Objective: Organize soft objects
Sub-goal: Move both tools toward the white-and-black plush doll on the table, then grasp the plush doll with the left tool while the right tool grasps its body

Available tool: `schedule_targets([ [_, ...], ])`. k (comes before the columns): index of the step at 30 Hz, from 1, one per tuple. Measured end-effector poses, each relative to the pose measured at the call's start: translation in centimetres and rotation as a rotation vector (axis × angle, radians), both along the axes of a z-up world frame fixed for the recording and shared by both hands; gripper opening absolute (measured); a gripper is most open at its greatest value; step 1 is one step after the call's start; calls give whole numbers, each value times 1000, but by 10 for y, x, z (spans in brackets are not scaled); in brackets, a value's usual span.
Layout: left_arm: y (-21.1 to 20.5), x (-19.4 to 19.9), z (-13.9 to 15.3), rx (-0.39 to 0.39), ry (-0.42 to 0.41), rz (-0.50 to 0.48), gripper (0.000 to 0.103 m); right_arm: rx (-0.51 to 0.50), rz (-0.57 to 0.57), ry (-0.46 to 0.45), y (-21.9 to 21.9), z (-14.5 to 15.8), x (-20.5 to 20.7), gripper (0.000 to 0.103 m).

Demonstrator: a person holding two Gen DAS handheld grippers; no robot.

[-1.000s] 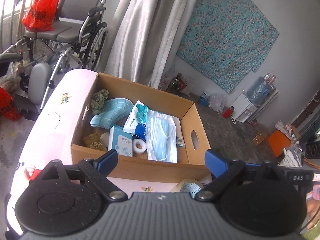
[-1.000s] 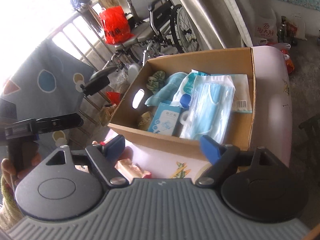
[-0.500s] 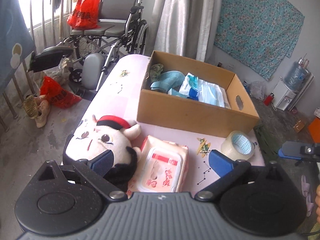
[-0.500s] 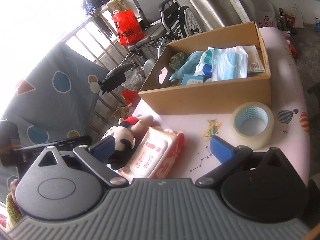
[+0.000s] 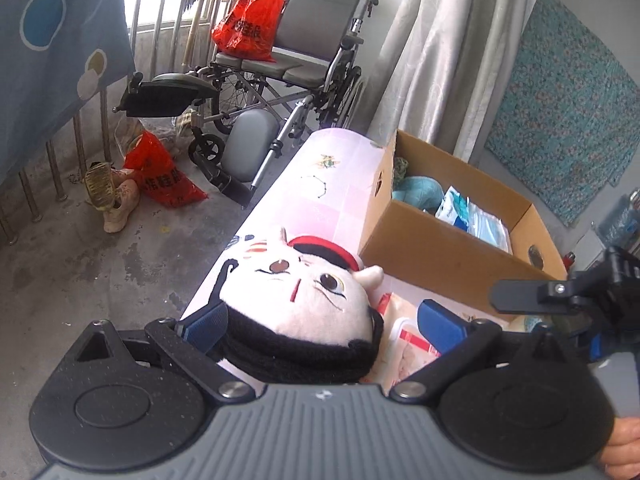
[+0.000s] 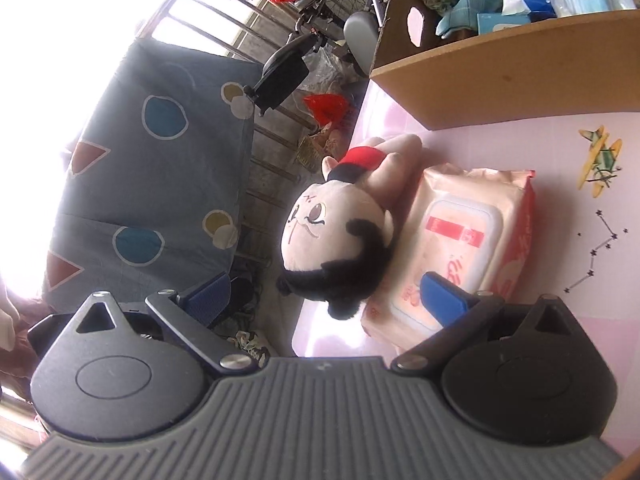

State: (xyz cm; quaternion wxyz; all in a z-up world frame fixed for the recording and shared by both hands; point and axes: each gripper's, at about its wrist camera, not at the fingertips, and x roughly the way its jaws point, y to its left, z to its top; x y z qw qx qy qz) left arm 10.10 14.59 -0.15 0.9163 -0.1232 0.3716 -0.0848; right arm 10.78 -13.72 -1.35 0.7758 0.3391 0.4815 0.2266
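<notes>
A plush doll with a pale face, black hair and a red cap lies at the left edge of the pink table. My left gripper is open, with the doll's head between its blue fingers. My right gripper is open too: the doll's black hair sits between its fingers, and its right finger hangs over a pink pack of wet wipes. Behind them stands a cardboard box holding a teal cloth, face masks and small packs.
The table's left edge drops to a concrete floor. Beyond it stand a wheelchair, red plastic bags and a blue patterned cloth on a railing. Curtains hang behind the box.
Both grippers have pulled back from over the box and come down to the doll at the table's near left edge. The right gripper has rolled, and the doll now lies between both pairs of fingers.
</notes>
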Motion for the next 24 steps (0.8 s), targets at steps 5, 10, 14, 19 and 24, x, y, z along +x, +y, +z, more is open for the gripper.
schedule_targets([
  [5, 21, 30, -12, 3, 19, -9, 103, -2, -12, 29, 27, -17, 46, 102],
  [10, 41, 63, -39, -67, 95, -35, 103, -28, 15, 98, 51, -43, 89, 102],
  [14, 57, 79, -63, -203, 180, -48, 103, -45, 37, 164, 66, -66, 109, 102],
  [19, 71, 83, -84, -361, 236, -63, 103, -60, 79, 210, 79, -87, 122, 102],
  [24, 70, 86, -86, -349, 247, -56, 103, -67, 100, 215, 87, -95, 127, 102],
])
